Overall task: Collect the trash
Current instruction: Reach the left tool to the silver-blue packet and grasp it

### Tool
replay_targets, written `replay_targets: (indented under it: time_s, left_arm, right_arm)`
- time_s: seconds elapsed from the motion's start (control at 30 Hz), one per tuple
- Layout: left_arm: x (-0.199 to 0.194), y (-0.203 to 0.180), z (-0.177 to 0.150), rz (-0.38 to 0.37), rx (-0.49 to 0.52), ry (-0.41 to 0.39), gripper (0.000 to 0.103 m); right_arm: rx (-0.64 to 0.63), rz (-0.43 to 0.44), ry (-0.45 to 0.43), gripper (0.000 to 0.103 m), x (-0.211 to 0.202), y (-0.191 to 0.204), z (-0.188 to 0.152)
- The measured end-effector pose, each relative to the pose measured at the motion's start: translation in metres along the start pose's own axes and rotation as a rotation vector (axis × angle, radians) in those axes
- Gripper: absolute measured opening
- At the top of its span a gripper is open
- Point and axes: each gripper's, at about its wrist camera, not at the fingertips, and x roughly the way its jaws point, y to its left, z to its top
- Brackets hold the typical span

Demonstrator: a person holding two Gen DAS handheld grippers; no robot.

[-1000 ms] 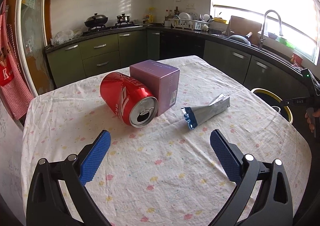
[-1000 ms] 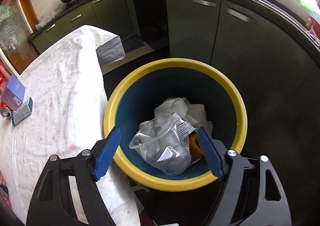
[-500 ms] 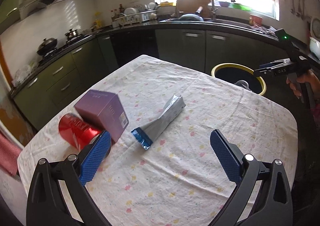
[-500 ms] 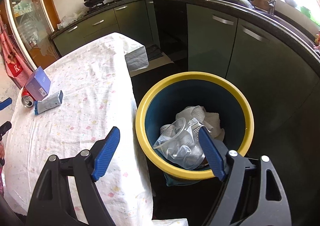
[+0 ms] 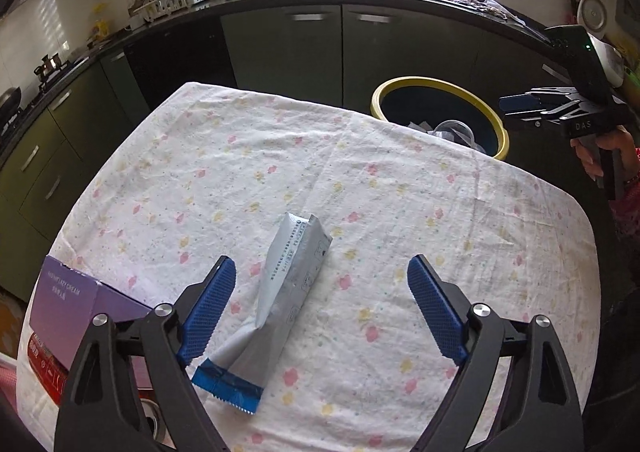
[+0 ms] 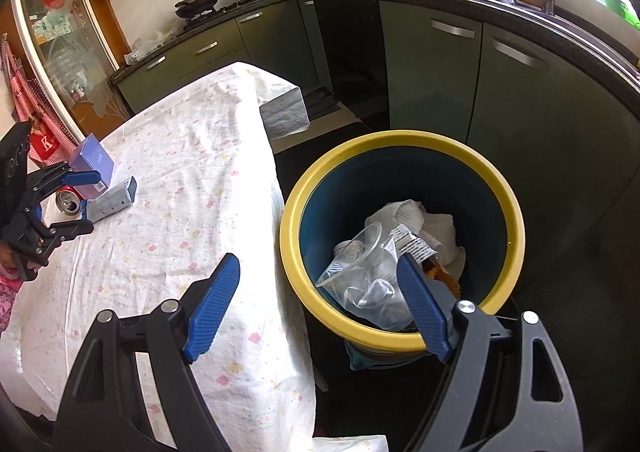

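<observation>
Grippers both tilted steeply down. My left gripper (image 5: 320, 312) sits low over the table (image 5: 400, 180), jaws wide but just been closing, silver packet (image 5: 288, 284) lying between them, untouched by the right pad; contact at the left pad I cannot tell. Purple box (image 5: 76, 300) and red can (image 6: 68, 200) lie just left of it. My right gripper (image 6: 316, 304) hangs spread and empty above the yellow-rimmed bin (image 6: 508, 212), beside the table's far edge. Bin holds a clear plastic cup (image 6: 360, 272), crumpled white paper (image 6: 416, 220), a wrapper.

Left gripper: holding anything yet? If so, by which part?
Nothing held. The left gripper has just been closing, straddling the silver wrapper, but its pads aren't pressing it. The right gripper is open and empty.
</observation>
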Motion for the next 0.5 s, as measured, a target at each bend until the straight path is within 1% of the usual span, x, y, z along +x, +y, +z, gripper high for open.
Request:
replay_targets:
  time_s: [0.13,0.27,0.4,0.47,0.5]
  left_arm:
    - [0.018,0.007,0.002,0.016,0.001,0.056,0.077]
    - [0.027,0.008,-0.001,0.014,0.006,0.099,0.063]
    - [0.028,0.009,-0.004,0.013,-0.004,0.106,0.056]
    - [0.027,0.008,-0.005,0.019,-0.003,0.108,0.046]
    - [0.026,0.008,-0.006,0.019,-0.004,0.110,0.044]
  right_arm:
    - [0.010,0.031,-0.003,0.076,0.000,-0.001,-0.001]
    - [0.015,0.042,-0.005,0.077,0.001,-0.003,-0.002]
    - [0.019,0.051,-0.007,0.077,0.001,-0.004,-0.002]
    - [0.018,0.056,-0.008,0.077,0.000,-0.004,-0.003]
    - [0.018,0.058,-0.007,0.077,0.001,-0.004,-0.002]
